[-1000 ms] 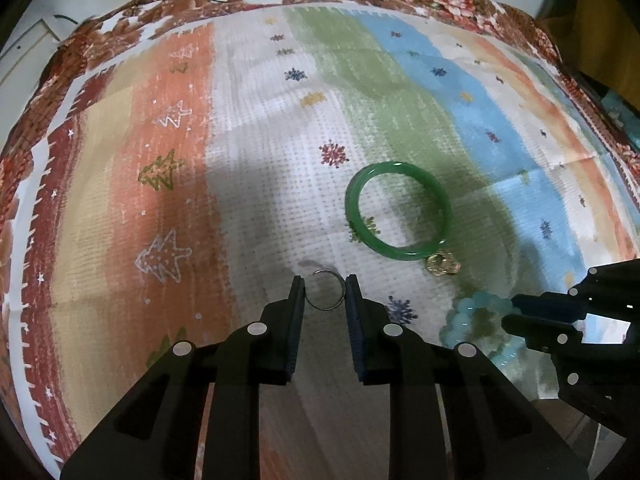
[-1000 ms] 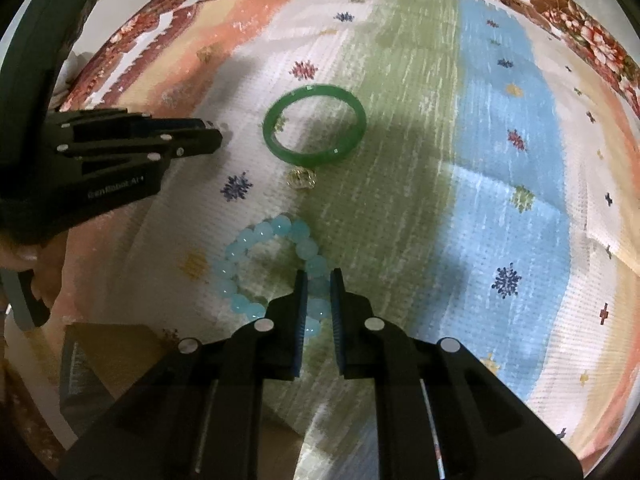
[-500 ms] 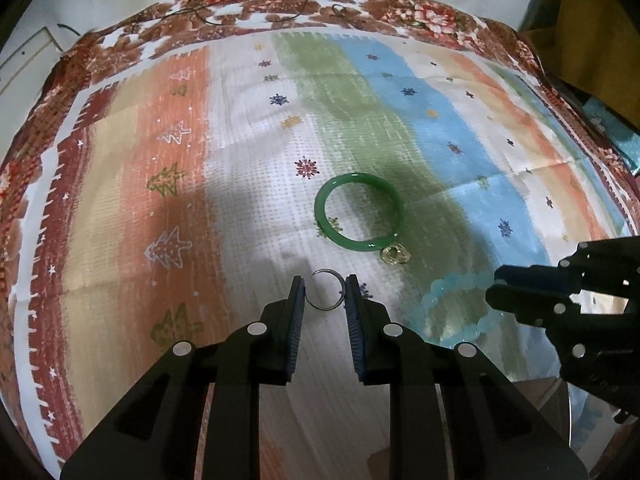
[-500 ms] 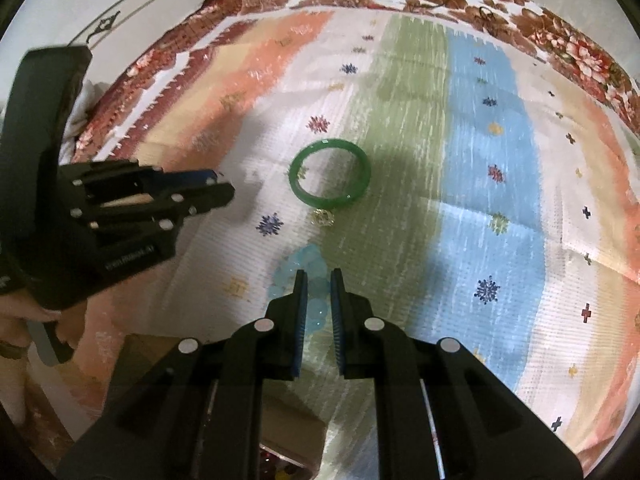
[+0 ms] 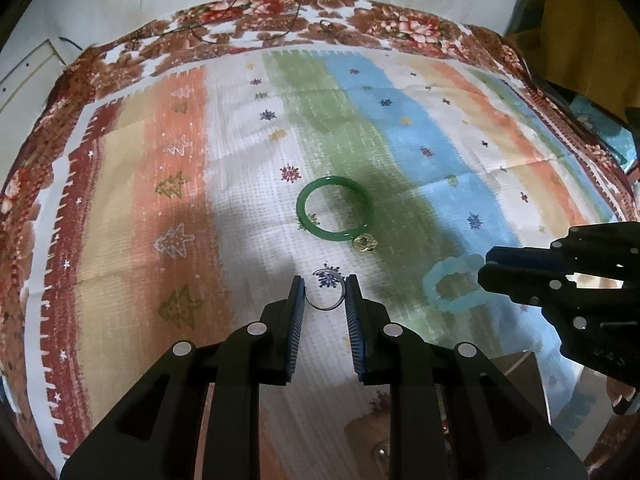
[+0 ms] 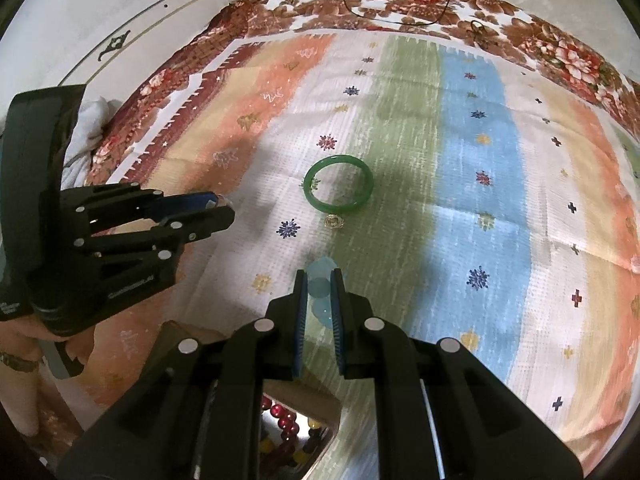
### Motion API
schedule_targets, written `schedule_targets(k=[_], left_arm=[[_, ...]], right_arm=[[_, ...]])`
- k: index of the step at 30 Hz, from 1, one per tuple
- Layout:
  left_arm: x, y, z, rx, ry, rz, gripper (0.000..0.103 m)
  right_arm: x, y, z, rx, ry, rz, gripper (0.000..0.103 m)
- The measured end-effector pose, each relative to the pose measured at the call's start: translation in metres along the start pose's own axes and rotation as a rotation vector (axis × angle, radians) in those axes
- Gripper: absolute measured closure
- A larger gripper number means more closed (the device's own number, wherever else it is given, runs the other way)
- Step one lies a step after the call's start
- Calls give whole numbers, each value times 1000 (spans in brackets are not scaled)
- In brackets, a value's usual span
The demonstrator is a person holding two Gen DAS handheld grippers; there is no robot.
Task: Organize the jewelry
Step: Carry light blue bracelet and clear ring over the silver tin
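My left gripper [image 5: 324,285] is shut on a thin silver ring [image 5: 334,304], held above the striped cloth [image 5: 248,184]. A light blue bead bracelet [image 6: 320,292] is pinched in my right gripper [image 6: 319,277], which is shut on it. In the left wrist view this bracelet [image 5: 450,286] hangs in the air from the right gripper [image 5: 486,268]. A green bangle [image 5: 335,209] lies flat on the cloth, with a small gold ring [image 5: 365,242] touching its near edge. The right wrist view shows the same bangle [image 6: 338,189], the gold ring [image 6: 334,221] and the left gripper [image 6: 226,210].
An open box [image 6: 296,436] with red and yellow beads sits below my right gripper at the cloth's near edge. A black cable [image 5: 256,24] crosses the flowered far border. A hand [image 6: 24,344] holds the left gripper. A dark yellow object [image 5: 576,20] stands at the far right.
Both grippers have risen away from the cloth. The blue bracelet left the cloth and now hangs from the right gripper. The silver ring rose with the left gripper.
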State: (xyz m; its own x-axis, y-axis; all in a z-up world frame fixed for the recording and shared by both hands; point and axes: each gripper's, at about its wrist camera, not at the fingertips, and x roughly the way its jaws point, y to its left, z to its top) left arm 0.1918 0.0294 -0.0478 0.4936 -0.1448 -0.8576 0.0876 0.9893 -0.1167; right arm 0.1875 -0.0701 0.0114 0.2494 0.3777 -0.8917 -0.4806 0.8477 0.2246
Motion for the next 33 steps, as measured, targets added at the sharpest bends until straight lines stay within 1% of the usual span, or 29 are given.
schedule_targets(k=[10,14,27,33], left_arm=[[-22,-9,-17,4,-34,-2,83],[-32,-16,-23,9,-50,-14,83],[-51,-34,-39,35,-77,-35,83],[-64,-41,-52,44,-92,-59,83]], right_arm=[[-28,6,-9,10,-52,23,90],[-40,11,-12,5,-75,37,90],[-65,27,-31,-17,-112,69,90],[-74,39,-42,-39,-123,90,90]])
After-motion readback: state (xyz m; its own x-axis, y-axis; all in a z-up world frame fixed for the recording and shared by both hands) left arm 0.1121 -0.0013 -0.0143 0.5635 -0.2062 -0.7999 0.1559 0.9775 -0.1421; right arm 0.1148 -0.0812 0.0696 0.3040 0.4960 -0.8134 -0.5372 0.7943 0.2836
